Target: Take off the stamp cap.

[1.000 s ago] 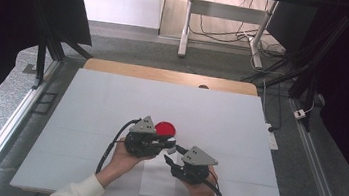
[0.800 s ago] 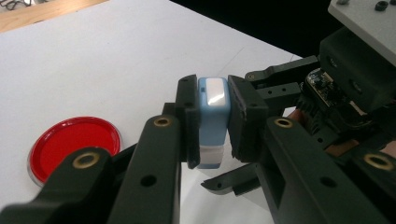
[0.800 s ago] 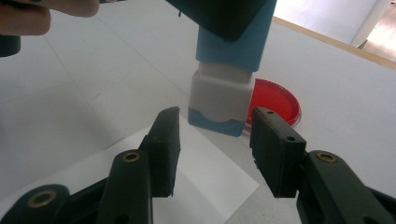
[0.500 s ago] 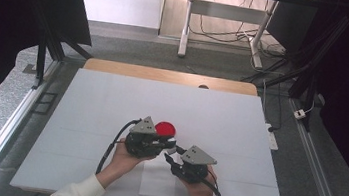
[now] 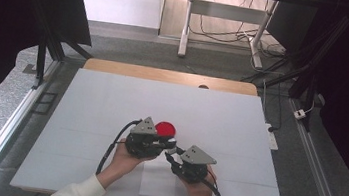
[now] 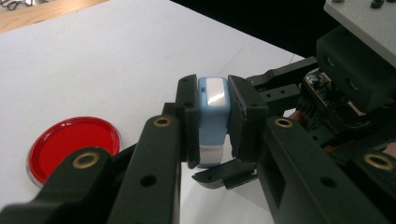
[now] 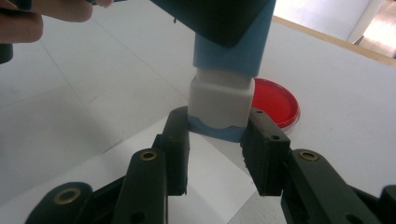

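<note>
A small blue and white block [image 6: 213, 122] is held upright above the white tabletop [image 5: 111, 100], between the two grippers. In the left gripper view, the left gripper [image 6: 212, 123] is seen clamped on the block's blue upper part, one pad pressed flat against each side, with a pale glossy patch showing on the top face. The white lower section hangs out below the pads.

In the right gripper view, the right gripper [image 7: 217, 140] is seen at the block's lower end [image 7: 218, 105]. Its jaws have just been closing, and the pads now sit against the blue band under the white section, one at each side, so the bottom of the block is gripped there.

From the high view, the left gripper [image 5: 164, 141] and the right gripper [image 5: 171, 154] are seen close together near the front middle of the tabletop, tips meeting, each held by a hand [image 5: 124, 160] coming in from the bottom edge; the other hand [image 5: 199, 186] is partly covered by its gripper.

A red round lid [image 5: 165, 129] lies flat on the tabletop just behind the grippers. A paler sheet of paper [image 5: 157, 184] lies on the tabletop beneath the hands.
</note>
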The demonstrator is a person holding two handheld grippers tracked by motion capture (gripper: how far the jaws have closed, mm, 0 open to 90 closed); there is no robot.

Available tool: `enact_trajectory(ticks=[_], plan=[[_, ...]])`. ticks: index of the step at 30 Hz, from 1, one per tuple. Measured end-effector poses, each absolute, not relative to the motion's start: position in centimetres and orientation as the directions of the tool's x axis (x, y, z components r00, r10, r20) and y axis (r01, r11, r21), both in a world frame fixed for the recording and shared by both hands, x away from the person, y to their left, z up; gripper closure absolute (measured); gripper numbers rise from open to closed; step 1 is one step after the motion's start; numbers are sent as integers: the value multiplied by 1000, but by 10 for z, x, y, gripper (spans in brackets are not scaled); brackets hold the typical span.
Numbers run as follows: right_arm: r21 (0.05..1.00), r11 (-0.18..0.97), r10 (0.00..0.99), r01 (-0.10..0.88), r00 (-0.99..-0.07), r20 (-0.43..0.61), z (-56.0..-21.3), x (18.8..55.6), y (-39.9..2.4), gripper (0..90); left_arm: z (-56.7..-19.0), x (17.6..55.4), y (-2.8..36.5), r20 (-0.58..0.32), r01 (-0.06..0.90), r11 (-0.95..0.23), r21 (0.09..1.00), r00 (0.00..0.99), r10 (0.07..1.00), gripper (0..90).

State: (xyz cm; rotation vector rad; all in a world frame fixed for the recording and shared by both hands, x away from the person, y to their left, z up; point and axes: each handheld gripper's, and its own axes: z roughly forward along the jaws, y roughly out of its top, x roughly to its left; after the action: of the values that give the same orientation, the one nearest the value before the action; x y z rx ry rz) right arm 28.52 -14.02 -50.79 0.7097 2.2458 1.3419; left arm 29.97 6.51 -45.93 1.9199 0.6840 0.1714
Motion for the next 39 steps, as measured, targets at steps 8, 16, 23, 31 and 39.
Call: enact_trajectory(ticks=[8, 16, 23, 31, 39], plan=[[892, 399, 628, 211, -772, -98, -508, 286, -140, 636, -459, 299, 65, -179, 380, -293, 877, 826, 535, 748], [894, 403, 632, 198, -766, -115, -507, 285, -141, 642, -459, 299, 65, -180, 379, -288, 879, 825, 536, 748], [891, 412, 634, 193, -762, -128, -508, 285, -141, 644, -460, 299, 65, -186, 385, -284, 878, 822, 539, 748], [886, 422, 634, 190, -761, -139, -509, 285, -140, 646, -461, 300, 66, -189, 390, -287, 875, 821, 538, 750], [889, 414, 641, 196, -756, -131, -509, 284, -140, 647, -462, 301, 67, -199, 397, -276, 875, 816, 543, 752]])
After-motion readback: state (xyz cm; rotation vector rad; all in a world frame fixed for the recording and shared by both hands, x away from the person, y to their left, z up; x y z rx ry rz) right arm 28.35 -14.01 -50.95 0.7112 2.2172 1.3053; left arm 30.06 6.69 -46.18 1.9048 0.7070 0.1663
